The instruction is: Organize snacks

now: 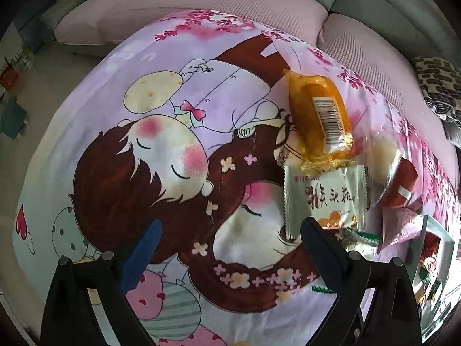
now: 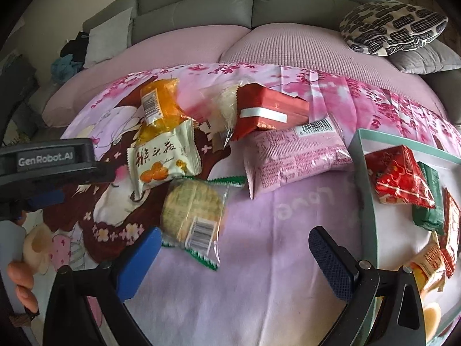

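Snacks lie loose on a cartoon-print sheet (image 2: pixel 288 259) spread over a pink couch seat (image 2: pixel 201 46); several more sit inside a shallow box with a teal rim (image 2: pixel 371 190) at the right.

From the right wrist view we log, loose on the sheet: an orange packet (image 2: pixel 161 101) with a barcode; a cream packet with brown lettering (image 2: pixel 161 158), the orange packet's lower end overlapping its top; a clear-wrapped round cake (image 2: pixel 193 207) with a green crimped edge, just below the cream packet; a red packet with a white stripe (image 2: pixel 268 112); a clear bag holding a pale round piece (image 2: pixel 224 106), touching the red packet's left end; a pink packet (image 2: pixel 294 155) below the red one, its right end near the box rim.

In the box: a red foil packet (image 2: pixel 400 176) resting against a green packet (image 2: pixel 429 201), with further wrappers lower right that we cannot identify.

Right claw (image 2: pixel 236 262): wide open, holding nothing, over bare sheet. Its left finger is just beside the round cake; whether they touch we cannot tell.

Left claw (image 1: pixel 230 253): wide open, holding nothing. Its right finger overlaps the lower edge of the cream packet in the left wrist view; contact cannot be confirmed.

A patterned cushion (image 2: pixel 391 26) sits at the couch's far right.
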A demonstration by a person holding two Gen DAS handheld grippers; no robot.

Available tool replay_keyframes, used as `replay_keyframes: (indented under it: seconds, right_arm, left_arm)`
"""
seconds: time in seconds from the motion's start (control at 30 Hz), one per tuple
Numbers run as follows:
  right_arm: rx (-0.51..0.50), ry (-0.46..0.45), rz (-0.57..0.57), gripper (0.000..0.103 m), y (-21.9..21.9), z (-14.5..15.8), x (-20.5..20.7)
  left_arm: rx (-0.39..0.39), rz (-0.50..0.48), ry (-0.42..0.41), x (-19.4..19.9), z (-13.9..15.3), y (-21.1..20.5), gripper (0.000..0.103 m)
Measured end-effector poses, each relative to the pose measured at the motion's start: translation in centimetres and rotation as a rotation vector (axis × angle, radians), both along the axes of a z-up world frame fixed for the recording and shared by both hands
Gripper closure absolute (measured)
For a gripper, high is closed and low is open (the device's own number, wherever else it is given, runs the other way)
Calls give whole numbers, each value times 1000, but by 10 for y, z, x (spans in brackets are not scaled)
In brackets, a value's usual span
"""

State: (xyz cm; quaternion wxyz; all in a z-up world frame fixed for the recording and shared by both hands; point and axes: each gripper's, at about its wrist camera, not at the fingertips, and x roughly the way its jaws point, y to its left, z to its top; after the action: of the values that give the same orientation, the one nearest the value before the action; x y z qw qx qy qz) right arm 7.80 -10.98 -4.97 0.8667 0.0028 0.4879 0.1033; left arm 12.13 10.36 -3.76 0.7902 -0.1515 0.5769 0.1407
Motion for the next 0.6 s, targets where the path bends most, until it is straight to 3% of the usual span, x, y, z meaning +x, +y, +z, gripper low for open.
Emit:
replay_keyframes:
  seconds: [0.37, 0.6]
  right_arm:
    - [-55, 5, 35, 0, 28, -17, 16]
    - [-104, -1, -7, 1, 23, -21, 18]
  left_arm:
    - [-34, -19, 12, 13, -6, -3, 6]
    - [-49, -24, 23, 19, -10, -5, 6]
